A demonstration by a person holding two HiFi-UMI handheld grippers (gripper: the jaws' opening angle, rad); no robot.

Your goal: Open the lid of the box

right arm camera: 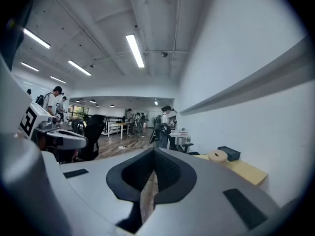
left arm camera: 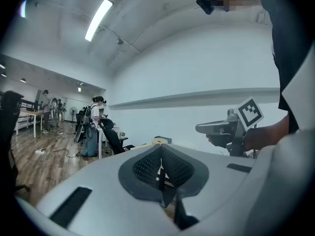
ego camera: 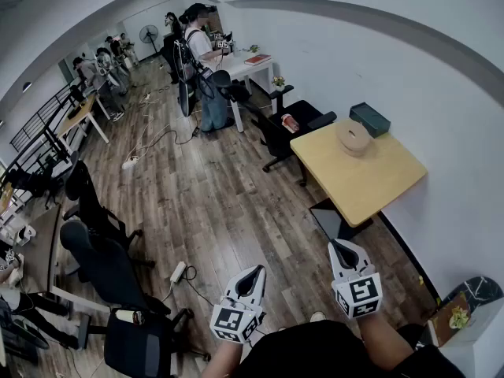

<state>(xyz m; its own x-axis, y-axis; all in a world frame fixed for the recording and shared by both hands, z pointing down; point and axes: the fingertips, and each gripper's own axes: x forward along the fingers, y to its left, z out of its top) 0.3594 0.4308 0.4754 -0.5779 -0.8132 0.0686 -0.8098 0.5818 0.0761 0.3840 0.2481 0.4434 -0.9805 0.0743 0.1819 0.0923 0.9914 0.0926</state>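
Observation:
A dark rectangular box (ego camera: 369, 119) with its lid down sits at the far edge of a light wooden table (ego camera: 370, 183), by the white wall. A round tan container (ego camera: 353, 137) stands just in front of it. The right gripper view shows both far off: the dark box (right arm camera: 229, 153) and the round container (right arm camera: 217, 156). My left gripper (ego camera: 256, 272) and right gripper (ego camera: 342, 246) hang low in the head view, over the wooden floor and well short of the table. Both are shut and hold nothing.
A black office chair (ego camera: 287, 124) stands against the table's left side. More black chairs (ego camera: 102, 258) and a power strip (ego camera: 178, 272) with cables lie on the floor at the left. Several people (ego camera: 201, 53) stand at desks at the far end.

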